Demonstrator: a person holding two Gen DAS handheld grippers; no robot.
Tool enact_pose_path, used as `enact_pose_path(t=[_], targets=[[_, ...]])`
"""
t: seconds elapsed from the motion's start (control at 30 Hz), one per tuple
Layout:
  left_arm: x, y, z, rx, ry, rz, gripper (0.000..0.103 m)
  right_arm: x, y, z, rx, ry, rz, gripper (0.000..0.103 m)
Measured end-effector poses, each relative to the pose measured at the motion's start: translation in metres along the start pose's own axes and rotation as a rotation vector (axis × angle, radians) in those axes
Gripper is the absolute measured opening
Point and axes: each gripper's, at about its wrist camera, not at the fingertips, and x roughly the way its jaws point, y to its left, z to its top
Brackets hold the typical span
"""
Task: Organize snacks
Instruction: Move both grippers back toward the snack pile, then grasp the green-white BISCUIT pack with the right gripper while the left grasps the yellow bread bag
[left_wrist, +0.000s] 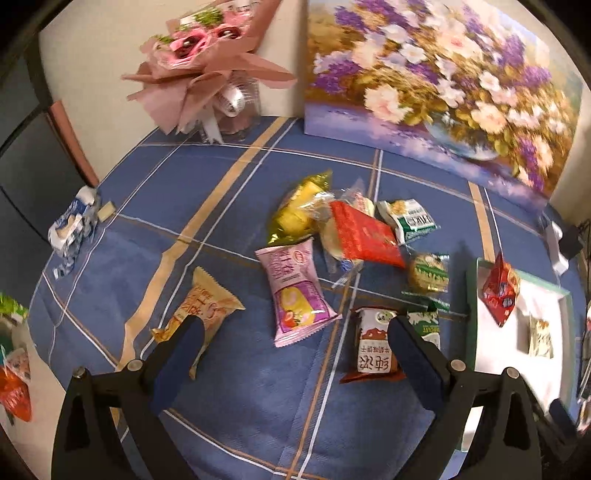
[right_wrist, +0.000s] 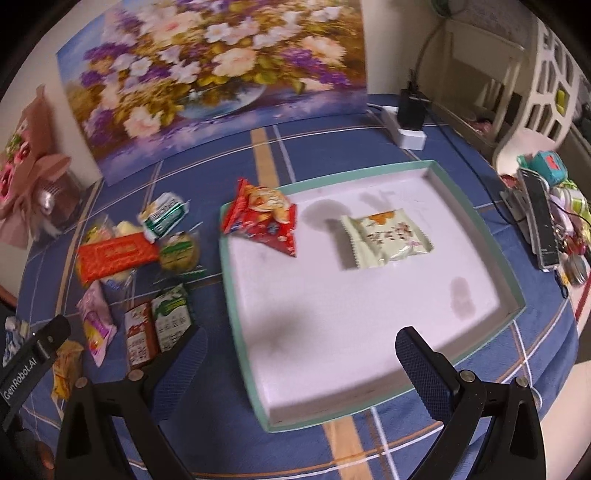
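Observation:
Several snack packets lie in a loose heap on the blue checked tablecloth (left_wrist: 229, 406): a pink packet (left_wrist: 295, 291), an orange one (left_wrist: 201, 314), a long red one (left_wrist: 364, 234), a yellow one (left_wrist: 299, 206) and a brown carton-print one (left_wrist: 375, 345). My left gripper (left_wrist: 295, 339) hangs open above the cloth, empty, the pink packet just ahead of it. A shallow white tray with a green rim (right_wrist: 480, 218) holds a red triangular packet (right_wrist: 264, 218) and a pale green packet (right_wrist: 386, 236). My right gripper (right_wrist: 301, 341) stands open and empty over the tray's near part.
A flower painting (left_wrist: 436, 85) leans at the back, with a pink bouquet (left_wrist: 207, 62) to its left. A power strip with a black plug (right_wrist: 408, 114) sits behind the tray. A remote and clutter (right_wrist: 543, 218) lie at the right edge. A blue-white wrapper (left_wrist: 74, 225) lies far left.

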Motion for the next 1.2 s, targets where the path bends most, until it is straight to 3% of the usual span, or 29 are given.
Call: enact_pose_path(t=[0.1, 0.2, 0.37, 0.57, 0.8, 1.07, 1.2], targets=[[0.005, 0.012, 0.002, -0.043, 0.038, 0.035, 0.099, 0.002, 0.01, -0.001, -0.019, 0.012, 0.027, 0.103], [0.022, 0.028, 0.002, -0.08, 0.125, 0.101, 0.099, 0.007, 0.023, -0.004, -0.029, 0.028, 0.045, 0.103], [0.045, 0.062, 0.002, -0.193, 0.225, 0.087, 0.099, 0.027, 0.045, -0.012, -0.043, 0.106, 0.082, 0.103], [0.061, 0.106, 0.003, -0.323, 0.269, 0.081, 0.099, 0.044, 0.068, -0.017, -0.03, 0.168, 0.157, 0.103], [0.078, 0.138, 0.0, -0.42, 0.308, 0.081, 0.099, 0.06, 0.087, -0.017, -0.06, 0.189, 0.17, 0.088], [0.101, 0.134, 0.006, -0.425, 0.309, 0.04, 0.099, 0.075, 0.09, -0.01, -0.092, 0.184, 0.151, 0.071], [0.113, 0.131, 0.01, -0.432, 0.314, 0.013, 0.099, 0.081, 0.089, -0.005, -0.1, 0.179, 0.146, 0.068]])
